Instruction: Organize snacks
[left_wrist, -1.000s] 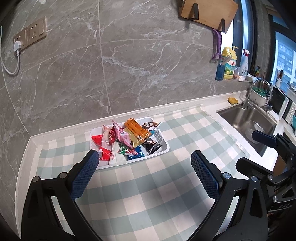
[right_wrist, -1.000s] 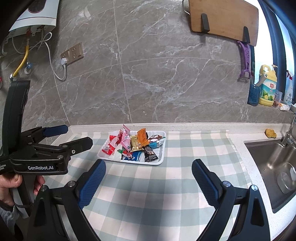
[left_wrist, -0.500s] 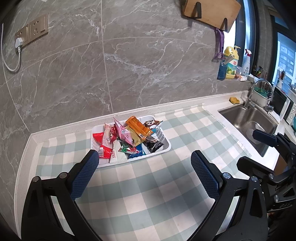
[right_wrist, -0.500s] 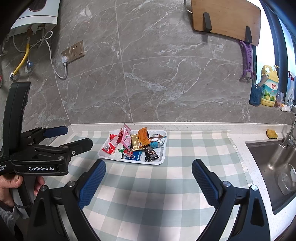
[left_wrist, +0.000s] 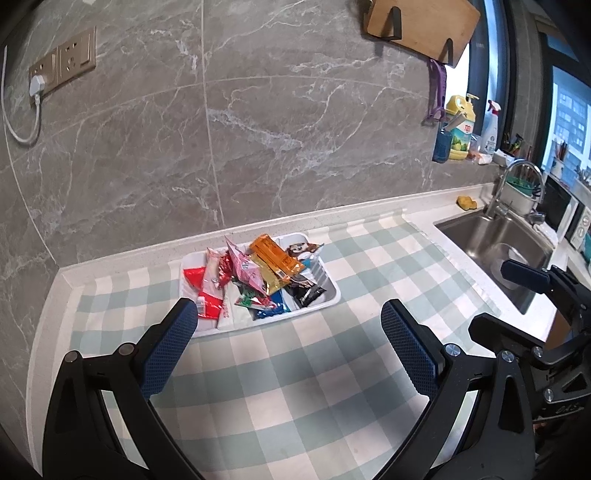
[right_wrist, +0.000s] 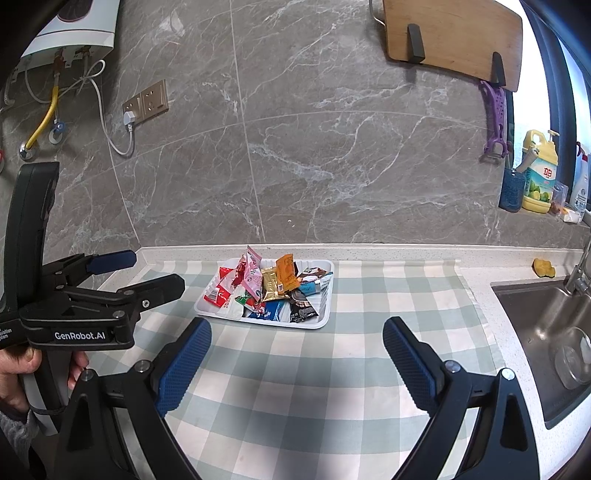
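Snack packets — red, pink, orange, gold, blue and dark wrappers, heaped and overlapping in one white plastic tray; none lies loose on the cloth.
Tray — sits on the checked tablecloth near the back edge of the counter, just short of the grey marble wall; a spot that leaves open cloth in front.
Left gripper — spread wide, nothing between the blue pads, held back from the tray's near edge.
Right gripper — likewise wide and empty, well short of the tray.
Stage — a full heap with both tools clear fits either snacks gathered in, or a pile awaiting sorting.
Steel sink — off to the right, apart.
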